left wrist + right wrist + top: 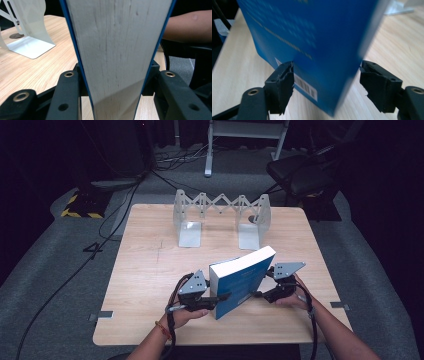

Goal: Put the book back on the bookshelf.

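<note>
The left gripper [220,297] is clamping the blue book [240,280] and holding it tilted above the wooden table [150,270]. In the left gripper view its two black jaws are pressing on the book's blue covers from either side, with the pale page block [117,50] rising straight up between them. Off to that gripper's upper left, the white metal bookend rack [30,37] is standing on the table, well apart from the book.

The right gripper [262,294] is sitting on the far side of the book, just beside its lower edge. In the right gripper view its jaws are standing apart, with the book's back cover and barcode [305,87] hanging between them; the left pad [284,87] is just beside the cover, the right pad [378,86] is showing a gap of table before the book's edge. Whether the left pad is touching I cannot tell, as the book is blurred. A person's forearm [190,26] is showing beyond the book in the left gripper view.
</note>
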`<state>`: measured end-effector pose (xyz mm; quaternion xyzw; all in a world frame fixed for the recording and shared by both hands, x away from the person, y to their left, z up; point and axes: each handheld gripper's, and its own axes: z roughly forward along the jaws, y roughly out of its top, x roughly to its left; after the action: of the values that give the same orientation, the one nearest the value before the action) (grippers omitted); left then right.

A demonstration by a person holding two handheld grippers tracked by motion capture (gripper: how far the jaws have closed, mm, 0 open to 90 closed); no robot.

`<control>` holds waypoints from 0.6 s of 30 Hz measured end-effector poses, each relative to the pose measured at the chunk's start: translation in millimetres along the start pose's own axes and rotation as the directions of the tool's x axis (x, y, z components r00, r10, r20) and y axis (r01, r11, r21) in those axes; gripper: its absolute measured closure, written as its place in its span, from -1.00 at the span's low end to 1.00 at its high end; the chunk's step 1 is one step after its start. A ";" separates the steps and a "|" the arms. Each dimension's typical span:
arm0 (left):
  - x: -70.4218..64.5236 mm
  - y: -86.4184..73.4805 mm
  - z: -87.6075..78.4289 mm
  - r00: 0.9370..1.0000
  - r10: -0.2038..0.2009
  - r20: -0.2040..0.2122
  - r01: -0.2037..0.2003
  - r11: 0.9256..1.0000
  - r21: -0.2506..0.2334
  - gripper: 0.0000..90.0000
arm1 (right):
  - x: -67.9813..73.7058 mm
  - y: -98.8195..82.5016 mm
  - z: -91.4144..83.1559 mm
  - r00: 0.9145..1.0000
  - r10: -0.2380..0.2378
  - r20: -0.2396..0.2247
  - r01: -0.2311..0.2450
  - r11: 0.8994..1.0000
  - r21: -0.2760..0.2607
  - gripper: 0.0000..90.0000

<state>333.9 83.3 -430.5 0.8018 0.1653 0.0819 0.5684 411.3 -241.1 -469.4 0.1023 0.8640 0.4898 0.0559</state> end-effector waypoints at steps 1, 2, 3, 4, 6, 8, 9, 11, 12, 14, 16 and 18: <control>-0.5 -0.6 -0.2 1.000 -0.002 -0.001 0.002 1.000 0.005 0.25 | 1.1 2.4 -0.2 1.000 0.000 -0.006 0.000 1.000 -0.014 -0.37; -0.9 -0.9 -0.5 1.000 0.001 -0.003 -0.001 1.000 0.009 0.25 | 2.4 4.9 -0.5 1.000 -0.002 -0.009 0.002 1.000 -0.029 -0.38; -1.4 -1.1 -0.7 1.000 0.004 -0.005 -0.004 1.000 0.012 0.25 | 2.9 6.4 -0.6 1.000 0.000 -0.010 0.000 0.999 -0.032 -0.39; -2.1 -1.0 -1.1 1.000 0.015 -0.012 -0.015 1.000 0.020 0.25 | 3.1 7.1 -0.4 1.000 0.004 -0.012 -0.005 0.999 -0.032 -0.40; -3.3 -1.1 -1.6 0.999 0.027 -0.017 -0.026 0.999 0.028 0.25 | 3.0 7.4 -0.8 1.000 0.009 -0.013 -0.009 0.999 -0.035 -0.38; -4.1 -1.3 -2.2 0.999 0.035 -0.023 -0.034 0.999 0.033 0.24 | 2.8 8.0 -1.9 1.000 0.002 -0.013 -0.002 0.999 -0.033 -0.36; -4.3 -1.9 -2.5 0.999 0.033 -0.025 -0.032 0.999 0.036 0.24 | 2.9 8.1 -2.3 1.000 0.004 -0.011 -0.004 0.999 -0.034 -0.36; -4.4 -2.8 -3.7 0.998 0.050 -0.034 -0.048 0.998 0.047 0.23 | 3.3 8.4 -3.3 1.000 0.006 -0.010 -0.006 0.999 -0.034 -0.34; -4.4 -2.8 -3.7 0.998 0.050 -0.034 -0.048 0.998 0.047 0.22 | 3.3 8.4 -3.3 1.000 0.006 -0.010 -0.006 0.999 -0.034 -0.34; -5.9 -3.7 -4.9 0.998 0.051 -0.046 -0.049 0.997 0.055 0.20 | 2.6 8.0 -5.3 1.000 0.005 -0.013 -0.006 0.999 -0.034 -0.29; -6.0 -5.0 -6.0 0.997 0.057 -0.046 -0.055 0.997 0.059 0.19 | 2.6 7.8 -6.3 1.000 0.006 -0.015 -0.007 0.999 -0.034 -0.27; -6.0 -6.3 -6.5 0.998 0.048 -0.049 -0.045 0.997 0.059 0.17 | 2.8 7.0 -8.9 1.000 0.002 -0.025 -0.002 0.999 -0.033 -0.22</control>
<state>325.1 88.8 -433.8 0.8193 0.1633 0.1102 0.5385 407.7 -244.5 -458.8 0.0960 0.8562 0.5055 0.0464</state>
